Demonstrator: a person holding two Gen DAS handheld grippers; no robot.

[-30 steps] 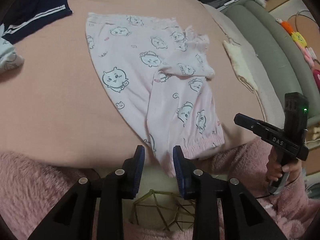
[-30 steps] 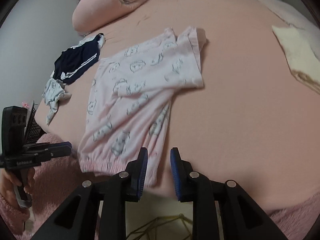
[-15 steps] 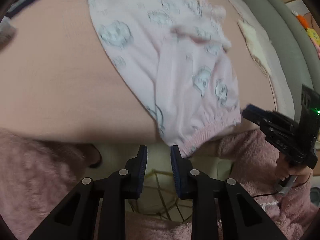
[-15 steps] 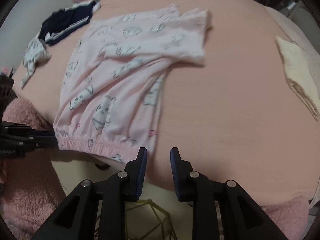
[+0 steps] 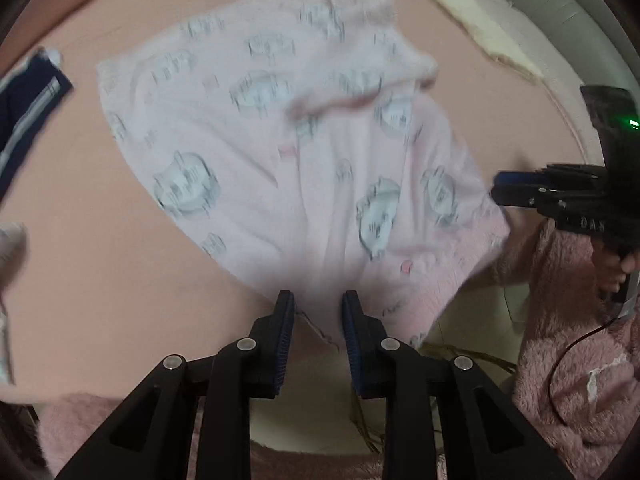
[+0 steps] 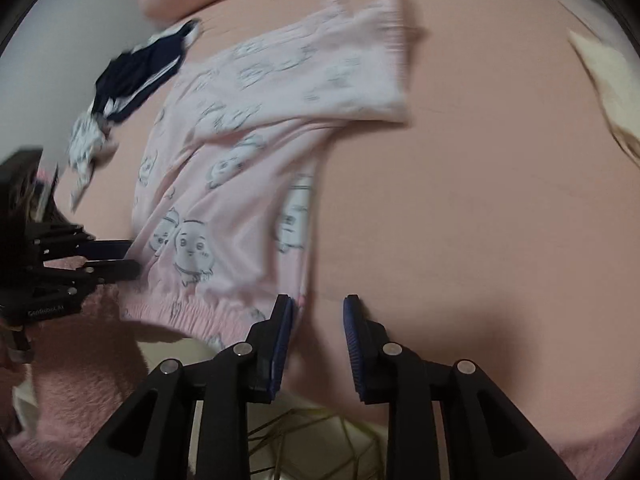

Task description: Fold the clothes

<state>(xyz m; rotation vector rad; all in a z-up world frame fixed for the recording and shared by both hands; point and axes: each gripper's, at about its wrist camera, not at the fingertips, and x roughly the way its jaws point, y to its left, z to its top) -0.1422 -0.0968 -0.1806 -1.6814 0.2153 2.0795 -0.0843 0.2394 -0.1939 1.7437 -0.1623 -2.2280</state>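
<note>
Pale pink pyjama trousers (image 5: 304, 148) with cartoon animal prints lie on a pink bed, also in the right wrist view (image 6: 248, 168). Their elastic waistband (image 6: 176, 308) hangs at the near bed edge. My left gripper (image 5: 318, 304) is open, its jaws either side of the waistband's left end, with cloth between them. My right gripper (image 6: 318, 308) is open at the waistband's right corner, which touches its left finger (image 6: 282, 320). Each gripper shows in the other's view: the right (image 5: 520, 192), the left (image 6: 108, 260).
A navy garment with white stripes (image 6: 140, 72) and a white patterned one (image 6: 86, 140) lie at the far left. A cream cloth (image 5: 488, 36) lies at the right. A wire basket (image 6: 304, 444) stands below the bed edge.
Both grippers have moved forward to the waistband at the near bed edge. The left one now has cloth between its open jaws; the right one has reached the corner.
</note>
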